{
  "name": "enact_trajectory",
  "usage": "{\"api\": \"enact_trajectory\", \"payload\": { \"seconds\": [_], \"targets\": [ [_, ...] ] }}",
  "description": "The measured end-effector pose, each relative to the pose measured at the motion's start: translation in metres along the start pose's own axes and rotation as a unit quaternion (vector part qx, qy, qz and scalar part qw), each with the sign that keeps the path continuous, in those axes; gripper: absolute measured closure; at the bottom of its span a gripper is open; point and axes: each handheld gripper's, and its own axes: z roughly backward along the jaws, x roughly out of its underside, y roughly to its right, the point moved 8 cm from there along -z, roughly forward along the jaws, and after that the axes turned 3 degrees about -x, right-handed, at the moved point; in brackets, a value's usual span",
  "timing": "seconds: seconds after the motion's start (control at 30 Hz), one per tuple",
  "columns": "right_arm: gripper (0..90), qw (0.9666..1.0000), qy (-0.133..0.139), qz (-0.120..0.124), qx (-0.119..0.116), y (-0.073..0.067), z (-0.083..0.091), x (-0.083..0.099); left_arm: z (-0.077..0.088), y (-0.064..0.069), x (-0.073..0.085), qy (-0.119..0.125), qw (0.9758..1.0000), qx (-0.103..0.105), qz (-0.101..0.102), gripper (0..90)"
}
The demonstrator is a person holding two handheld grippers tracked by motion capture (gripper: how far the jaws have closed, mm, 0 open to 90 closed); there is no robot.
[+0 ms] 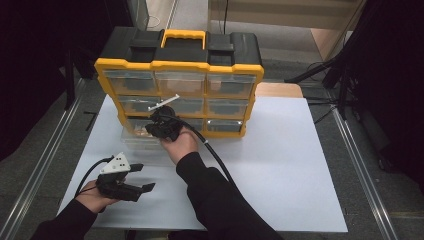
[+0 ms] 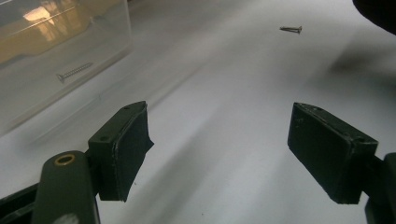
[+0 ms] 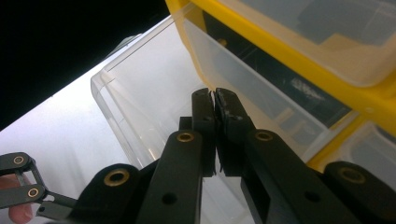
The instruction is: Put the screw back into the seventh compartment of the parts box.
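Clear drawer (image 3: 140, 93) pulled out of the yellow organizer's (image 1: 180, 65) bottom row, near the counter's (image 1: 280, 165) far left corner. Right gripper (image 3: 215, 100) fingers pinched closed over it, gripping nothing visible; left gripper (image 2: 219, 149) fingers wide open, empty.

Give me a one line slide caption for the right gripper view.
Right gripper, jaws shut, poised over the pulled-out clear drawer of the yellow organizer.

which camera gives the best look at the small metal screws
The left gripper view: one small metal screw lies sharp on the white table, another inside the clear plastic drawer. Elsewhere the screws are too small to tell.
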Motion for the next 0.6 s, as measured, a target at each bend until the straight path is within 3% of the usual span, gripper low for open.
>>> {"api": "enact_trajectory", "payload": {
  "seconds": [0.23,0.33,0.43,0.6],
  "targets": [
    [86.7,1.0000,-0.006,0.005,-0.003,-0.001,-0.003,0.002,0.000,0.000,0.000,-0.001,1.0000,0.000,-0.001,20.7],
    [71.9,0.9999,0.009,0.000,-0.005,-0.002,0.001,-0.002,0.000,0.000,0.000,-0.001,1.0000,0.000,0.000,20.7],
    [67.2,0.9996,0.021,0.008,-0.014,-0.003,0.007,-0.006,0.000,-0.001,0.001,-0.002,1.0000,-0.001,0.001,20.7],
    [54.1,0.9991,0.006,0.008,-0.041,-0.005,0.015,-0.003,0.000,-0.001,0.001,-0.004,1.0000,-0.001,0.000,20.7]
  ]
}}
